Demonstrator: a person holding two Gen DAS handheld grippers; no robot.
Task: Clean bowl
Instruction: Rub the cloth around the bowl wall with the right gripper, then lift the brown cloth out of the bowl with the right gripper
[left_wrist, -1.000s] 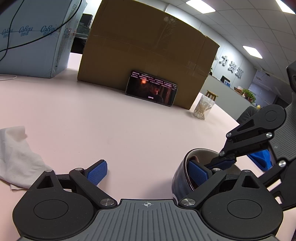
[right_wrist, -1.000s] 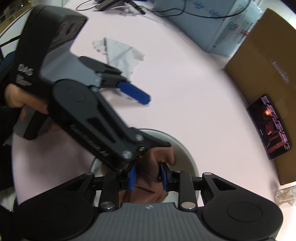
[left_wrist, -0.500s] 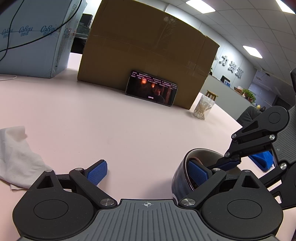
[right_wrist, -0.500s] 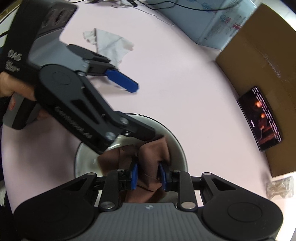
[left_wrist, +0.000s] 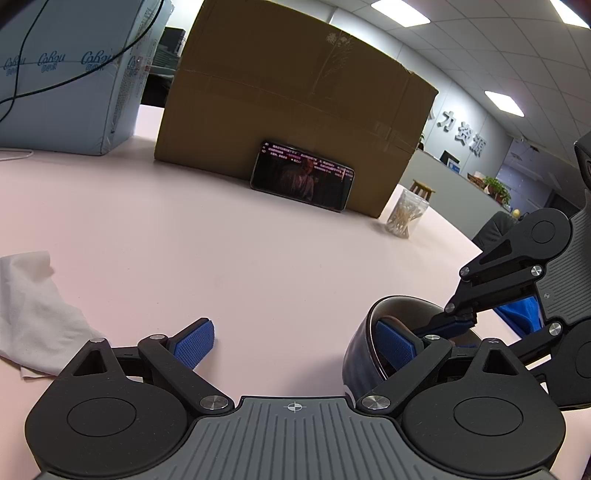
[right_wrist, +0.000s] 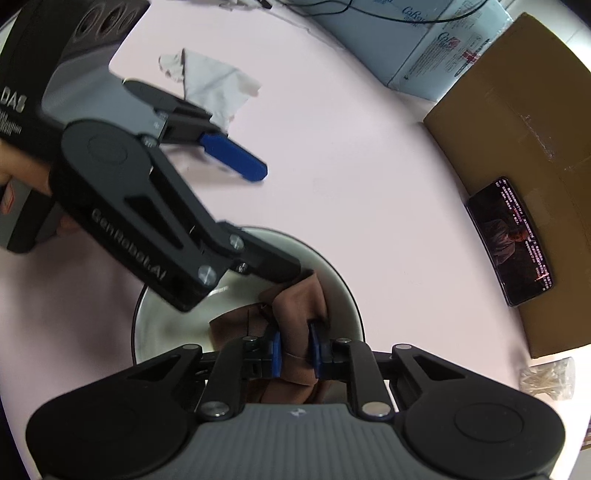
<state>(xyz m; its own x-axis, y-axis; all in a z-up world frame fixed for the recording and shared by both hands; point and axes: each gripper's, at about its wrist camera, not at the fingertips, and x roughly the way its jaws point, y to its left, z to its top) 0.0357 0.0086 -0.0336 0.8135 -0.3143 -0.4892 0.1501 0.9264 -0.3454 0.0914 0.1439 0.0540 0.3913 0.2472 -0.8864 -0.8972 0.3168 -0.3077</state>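
Bowl (right_wrist: 340, 291) sits on the pink table (right_wrist: 351, 155), brown cloth (right_wrist: 299, 306) bunched inside. Right gripper (right_wrist: 295, 349) has just closed, pinching that cloth. Left gripper (left_wrist: 295, 339) is spread wide, one finger (left_wrist: 393, 345) inside the bowl's rim, the other outside. Crumpled tissue (right_wrist: 210, 85) lies well apart.

The bowl (right_wrist: 343, 291) sits upright on the pink table (right_wrist: 332, 147), close in front of me, toward the near right in my left wrist view. Its outside (left_wrist: 356, 354) is dark and glossy, its inside pale and shiny with a thin dark rim. A brown cloth (right_wrist: 299, 295) lies crumpled inside it, bunched toward the right half of the basin, one fold rising near the far inner wall. A pale patch of the bowl's floor shows bare to the left of the cloth.
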